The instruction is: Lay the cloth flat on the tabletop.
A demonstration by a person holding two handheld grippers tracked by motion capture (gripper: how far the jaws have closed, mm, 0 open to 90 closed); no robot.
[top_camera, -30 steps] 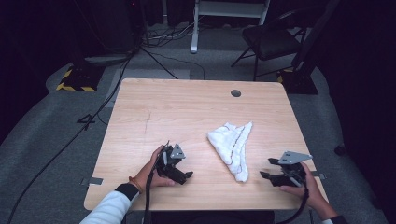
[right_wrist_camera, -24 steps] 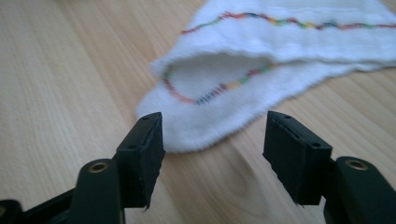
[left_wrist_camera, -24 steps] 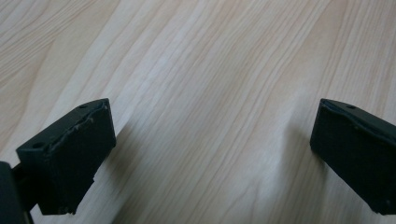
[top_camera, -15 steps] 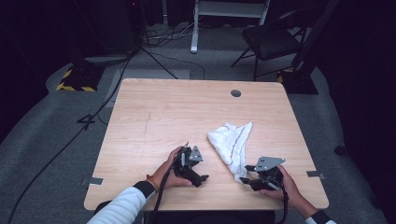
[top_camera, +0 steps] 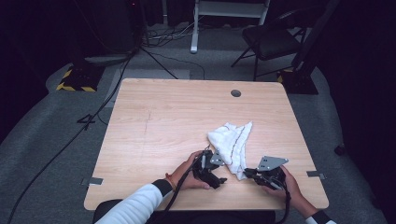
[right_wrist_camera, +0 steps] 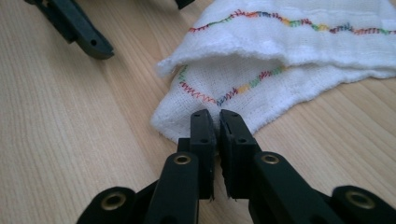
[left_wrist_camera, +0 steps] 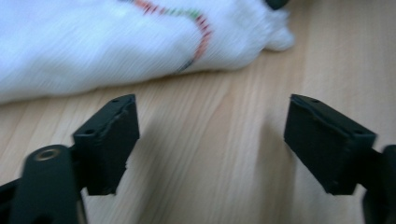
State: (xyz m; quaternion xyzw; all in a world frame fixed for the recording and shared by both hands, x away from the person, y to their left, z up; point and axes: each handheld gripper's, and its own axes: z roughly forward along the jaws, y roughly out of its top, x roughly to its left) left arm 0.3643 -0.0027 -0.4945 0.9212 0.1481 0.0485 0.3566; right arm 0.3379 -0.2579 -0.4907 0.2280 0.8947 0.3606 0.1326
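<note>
A white cloth (top_camera: 231, 140) with a multicoloured stitched line lies folded on the wooden table (top_camera: 163, 121), right of centre near the front. My right gripper (top_camera: 246, 171) (right_wrist_camera: 217, 116) has just been closing, and its jaws now pinch the near corner of the cloth (right_wrist_camera: 299, 51). My left gripper (top_camera: 218, 176) (left_wrist_camera: 210, 102) sits low over the table on the cloth's left. Its jaws have just been closing a little but still stand wide apart over bare wood, with the cloth (left_wrist_camera: 116, 42) just beyond the tips. One of its fingers (right_wrist_camera: 88, 39) shows at the top left of the right gripper view.
A round cable hole (top_camera: 236, 93) sits near the table's far edge. Beyond the table stand a dark chair (top_camera: 273, 39) and a white frame (top_camera: 229, 9). Cables cross the grey floor, and a yellow-and-black striped base (top_camera: 74, 80) lies at the left.
My left hand has slid right to the cloth's left edge. My right gripper has moved left to the cloth's near corner, and its jaws have gone from wide apart to pinched together.
</note>
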